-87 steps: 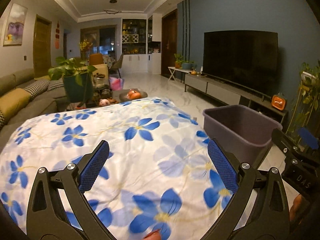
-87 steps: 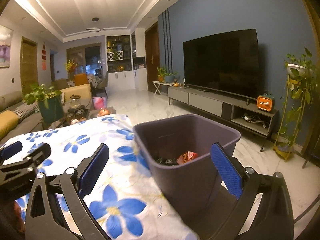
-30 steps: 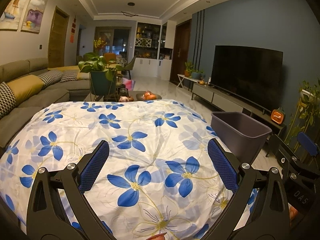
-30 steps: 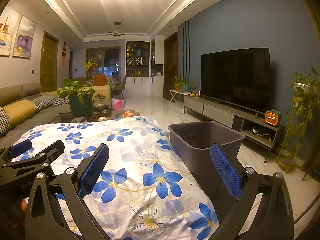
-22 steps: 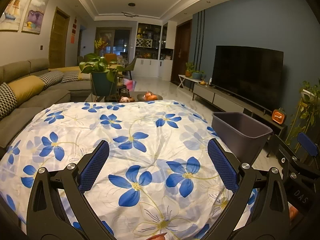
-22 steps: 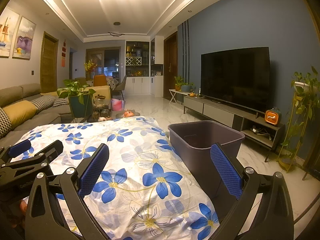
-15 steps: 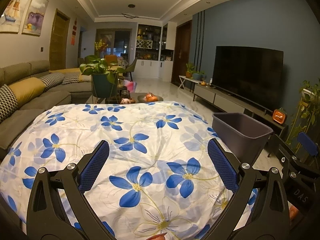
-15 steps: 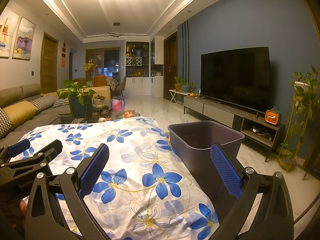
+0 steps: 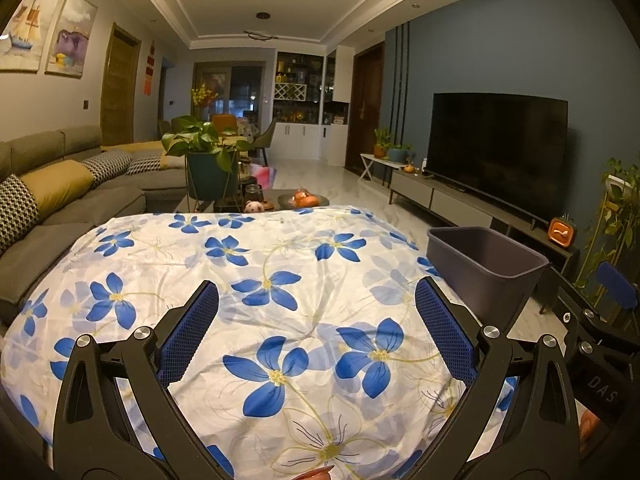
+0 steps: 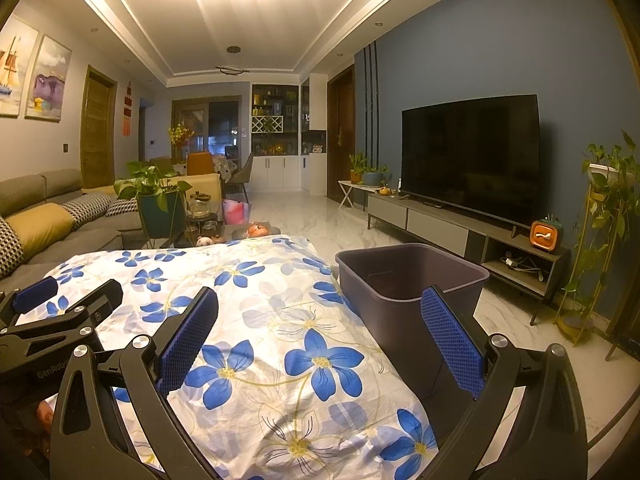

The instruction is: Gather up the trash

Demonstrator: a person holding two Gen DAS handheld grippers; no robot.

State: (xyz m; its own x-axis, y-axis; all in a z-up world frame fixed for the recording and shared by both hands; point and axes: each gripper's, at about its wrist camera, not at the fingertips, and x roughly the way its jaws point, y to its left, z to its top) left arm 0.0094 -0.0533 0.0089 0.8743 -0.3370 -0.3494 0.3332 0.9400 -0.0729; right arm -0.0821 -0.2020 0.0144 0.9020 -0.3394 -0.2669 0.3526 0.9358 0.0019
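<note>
A dark grey bin stands at the right edge of a table under a white cloth with blue flowers; it also shows in the left wrist view. Its inside is hidden from here. My left gripper is open and empty above the cloth. My right gripper is open and empty, held back from the bin's near left corner. No loose trash shows on the cloth.
A grey sofa runs along the left. A potted plant and a low table with small items stand beyond the cloth. A TV on a low cabinet lines the right wall. A plant stand is at far right.
Both grippers have drawn back and up from the bin since 2.9 s ago; more of the cloth shows. Over the last second almost nothing has moved.
</note>
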